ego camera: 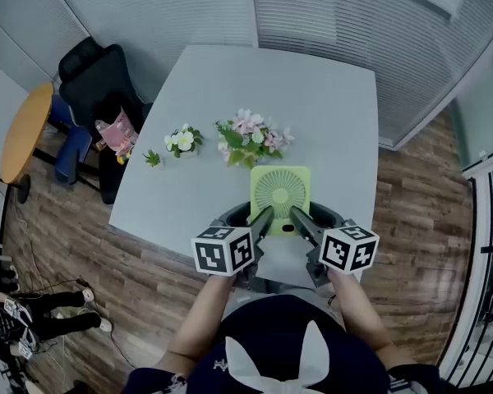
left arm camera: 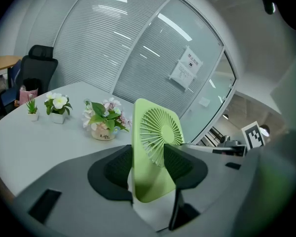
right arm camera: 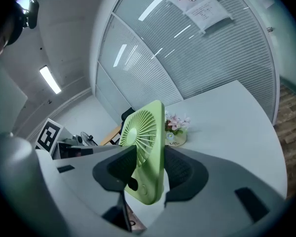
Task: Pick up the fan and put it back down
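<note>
The left gripper and right gripper both have their jaws closed on the green fan's lower part. It sits at the tabletop's near edge, near the pink flowers.

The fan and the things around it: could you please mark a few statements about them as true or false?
1. Both grippers are closed on the fan. True: the left gripper and the right gripper each have their jaws pressed on the green fan.
2. The fan is blue. False: it is light green.
3. Three potted plants stand on the table beyond the fan. True: a small green sprig, a white-flowered pot and a pink bouquet stand on the table.
4. In the head view, a black chair stands at the table's right. False: the black chair is at its left.
</note>
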